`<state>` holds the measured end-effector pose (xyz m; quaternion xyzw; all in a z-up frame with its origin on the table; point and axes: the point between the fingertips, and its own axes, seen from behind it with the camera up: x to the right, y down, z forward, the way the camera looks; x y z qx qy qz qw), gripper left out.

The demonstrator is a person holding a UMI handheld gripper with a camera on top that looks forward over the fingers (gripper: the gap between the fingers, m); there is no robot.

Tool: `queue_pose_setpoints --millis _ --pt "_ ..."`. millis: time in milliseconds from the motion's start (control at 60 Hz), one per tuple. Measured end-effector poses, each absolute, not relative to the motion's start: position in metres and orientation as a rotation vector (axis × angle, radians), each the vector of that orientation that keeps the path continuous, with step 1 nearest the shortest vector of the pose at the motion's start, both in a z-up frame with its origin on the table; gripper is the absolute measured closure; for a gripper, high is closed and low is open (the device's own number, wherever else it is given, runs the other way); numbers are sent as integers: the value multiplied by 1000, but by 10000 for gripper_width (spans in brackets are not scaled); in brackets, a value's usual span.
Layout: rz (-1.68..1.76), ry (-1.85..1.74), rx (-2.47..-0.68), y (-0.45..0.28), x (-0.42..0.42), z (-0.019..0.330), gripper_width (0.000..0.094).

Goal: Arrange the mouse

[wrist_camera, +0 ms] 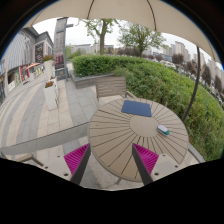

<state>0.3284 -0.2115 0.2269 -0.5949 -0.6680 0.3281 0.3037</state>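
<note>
A round wooden slatted table (125, 135) stands ahead of my gripper (112, 159). On its far side lies a dark blue rectangular mouse pad (136, 108). A small pale mouse (164, 129) rests near the table's right rim, apart from the pad. My two fingers with magenta pads (76, 157) stand wide apart over the table's near edge, with nothing between them. The gripper is open and well short of both mouse and pad.
A grey chair (111, 88) stands behind the table. A hedge (150, 75) runs beyond it, with a paved terrace (40, 110) and white furniture (50, 97) on the left. A parasol pole (195, 75) rises at the right.
</note>
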Motion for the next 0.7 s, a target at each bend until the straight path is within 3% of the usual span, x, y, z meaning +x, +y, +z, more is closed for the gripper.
queue_pose_setpoints --millis 117,400,700 --pt "822 -1701 -1588 -183 326 225 85" --pt "745 -1566 -1673 -53 305 184 82" --pt "697 -1447 -1707 30 289 150 79"
